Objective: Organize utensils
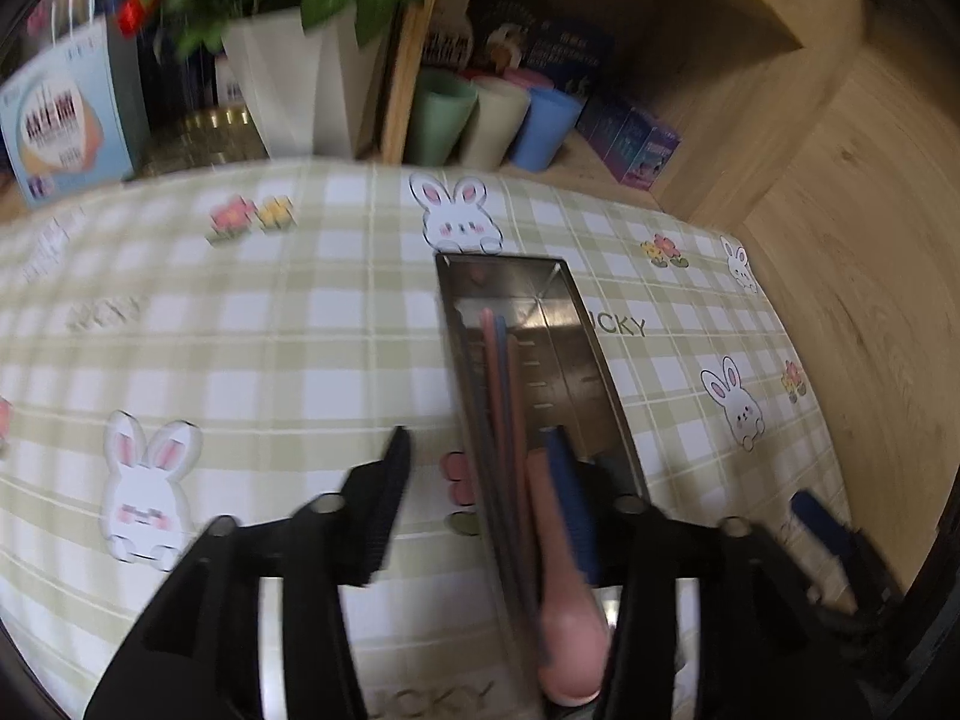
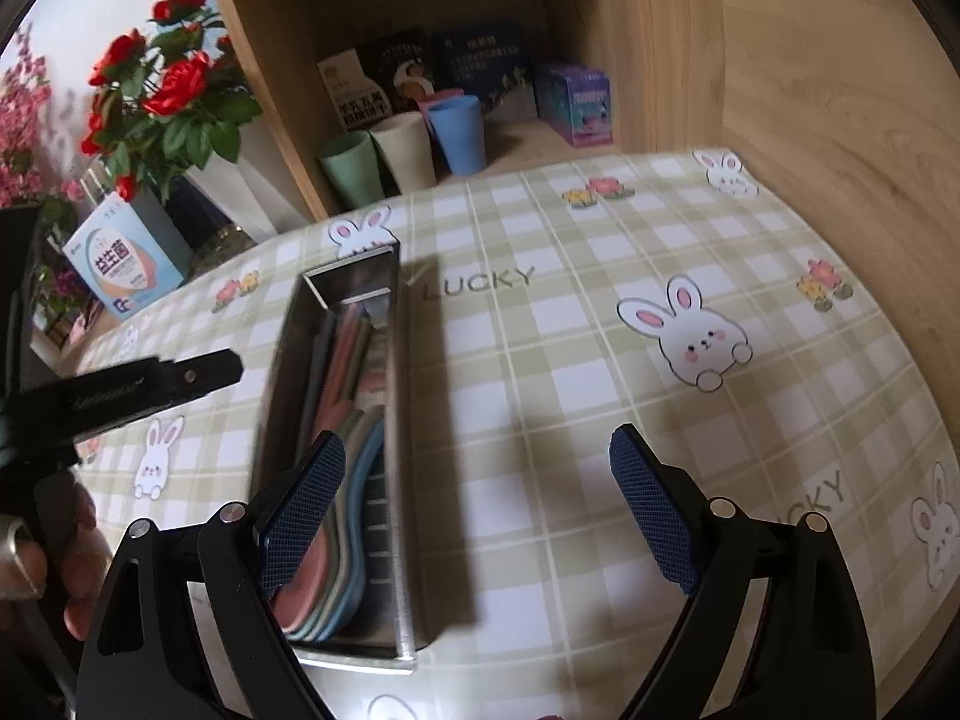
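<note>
A long steel tray (image 1: 600, 372) lies on the checked bunny tablecloth (image 1: 252, 330), with several pastel spoons stacked lengthwise in it. The pink spoon (image 1: 570, 654) lies on top with its bowl at the near end. My left gripper (image 1: 480, 498) is open, its jaws straddling the tray's left wall and the spoon, and neither pad presses on them. In the right wrist view the same tray (image 2: 399, 450) holds pink, green and blue spoons (image 2: 336, 570). My right gripper (image 2: 480, 504) hangs open and holds nothing, its left finger over the tray's near end and its right finger over bare cloth.
A wooden shelf (image 2: 276, 60) behind the table holds green, cream and blue cups (image 2: 402, 150) and boxes (image 2: 576, 102). A white vase with red flowers (image 2: 162, 96) and a blue box (image 2: 126, 264) stand at the back left. A wooden wall (image 2: 840, 180) bounds the right side.
</note>
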{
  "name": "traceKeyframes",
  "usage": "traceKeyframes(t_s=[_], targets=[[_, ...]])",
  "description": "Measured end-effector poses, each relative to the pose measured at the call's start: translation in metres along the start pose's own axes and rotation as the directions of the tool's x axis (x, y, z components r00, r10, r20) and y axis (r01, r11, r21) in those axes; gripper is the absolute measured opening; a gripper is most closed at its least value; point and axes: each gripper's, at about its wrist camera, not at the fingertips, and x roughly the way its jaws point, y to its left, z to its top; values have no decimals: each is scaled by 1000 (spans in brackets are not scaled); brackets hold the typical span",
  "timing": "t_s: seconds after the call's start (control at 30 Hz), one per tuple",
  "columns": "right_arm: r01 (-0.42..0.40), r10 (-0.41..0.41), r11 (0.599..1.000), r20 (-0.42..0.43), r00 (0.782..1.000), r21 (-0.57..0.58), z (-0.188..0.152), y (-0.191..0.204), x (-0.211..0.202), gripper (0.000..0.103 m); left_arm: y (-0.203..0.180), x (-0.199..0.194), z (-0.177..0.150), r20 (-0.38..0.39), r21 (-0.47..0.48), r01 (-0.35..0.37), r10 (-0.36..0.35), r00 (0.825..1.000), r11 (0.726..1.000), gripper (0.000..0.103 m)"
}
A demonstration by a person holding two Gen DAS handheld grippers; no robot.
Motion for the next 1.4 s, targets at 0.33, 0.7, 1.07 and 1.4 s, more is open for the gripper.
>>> traceKeyframes(t_s=[0.33,0.7,1.07,1.4], targets=[[-17,23,997,69,997,-80,4,46,-47,87,25,-99,-19,164,111,-145,125,978,983,97],[-47,75,984,158,985,-174,-3,107,-104,87,82,-196,-43,301,29,-198,180,936,980,97],[-58,113,972,235,966,-228,-18,150,-146,87,100,-255,-76,401,11,-273,246,882,962,97],[-63,142,961,284,948,-269,-29,172,-175,87,105,-280,-98,437,2,-290,260,861,957,97]])
